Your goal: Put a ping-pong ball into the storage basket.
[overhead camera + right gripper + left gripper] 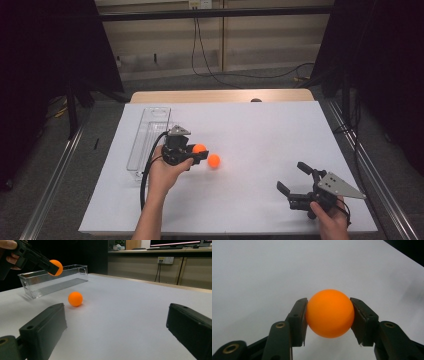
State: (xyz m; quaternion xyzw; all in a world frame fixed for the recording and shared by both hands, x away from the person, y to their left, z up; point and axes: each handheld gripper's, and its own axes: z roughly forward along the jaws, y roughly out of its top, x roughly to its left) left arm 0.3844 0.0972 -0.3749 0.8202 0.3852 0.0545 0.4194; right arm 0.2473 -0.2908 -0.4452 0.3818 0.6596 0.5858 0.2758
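Two orange balls: one [329, 313] clamped in the left gripper [199, 151] jaws above the tabletop [260, 130], beside one clear bin [147, 135]; the other ball [214, 160] lies loose; right gripper [294, 179] rests level, jaws spread wide

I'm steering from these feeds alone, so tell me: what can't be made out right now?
- High view: the left gripper and hand cover much of the held orange ball; its grip is clear in the left gripper view.
- Right gripper view: the clear plastic bin is partly covered by the left gripper and ball.
- High view: a small dark thing at the table's far edge is too small to identify.
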